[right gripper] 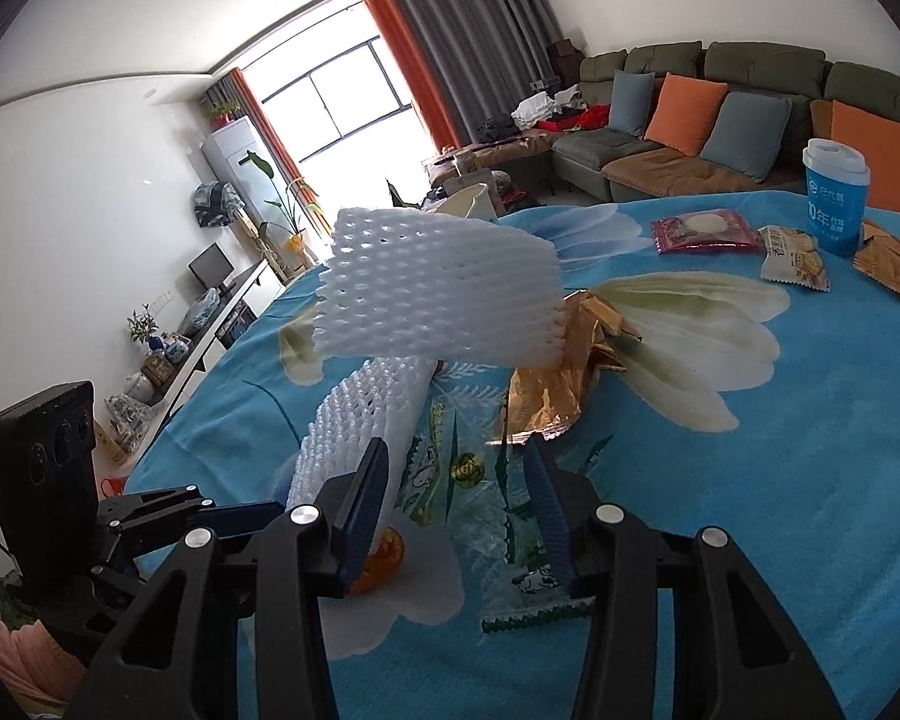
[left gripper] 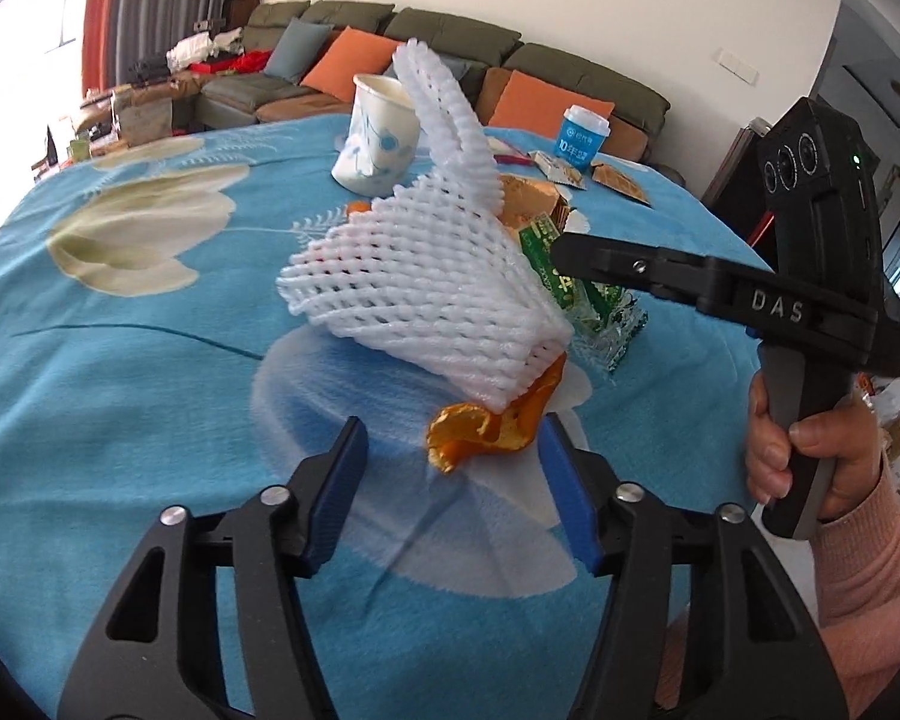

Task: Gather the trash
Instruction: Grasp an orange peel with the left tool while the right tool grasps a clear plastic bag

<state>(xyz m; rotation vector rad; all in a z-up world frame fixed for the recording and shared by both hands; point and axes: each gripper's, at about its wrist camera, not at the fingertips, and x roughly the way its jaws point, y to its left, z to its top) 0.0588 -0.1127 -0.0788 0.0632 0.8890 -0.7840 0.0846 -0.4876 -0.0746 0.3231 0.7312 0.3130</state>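
Note:
On the blue flowered tablecloth [left gripper: 120, 360] lies a heap of trash. My left gripper [left gripper: 456, 480] is open, and a curled orange peel [left gripper: 486, 432] lies just at its fingertips, close to the right pad. White foam fruit netting [left gripper: 426, 294] rests on the peel. My right gripper [right gripper: 456, 498] is open low over a clear green-printed wrapper [right gripper: 468, 480], which lies flat between its fingers. In the left wrist view the right gripper [left gripper: 570, 252] hovers over that green wrapper [left gripper: 600, 300]. Crumpled gold foil [right gripper: 570, 372] sits behind the netting [right gripper: 438, 294].
A white paper cup [left gripper: 378, 138] stands beyond the netting. A blue lidded cup [right gripper: 834, 198] and several snack packets [right gripper: 702, 234] lie at the far right of the table. A hand in a pink sleeve [left gripper: 810, 450] holds the right gripper. A sofa [right gripper: 690, 120] stands behind.

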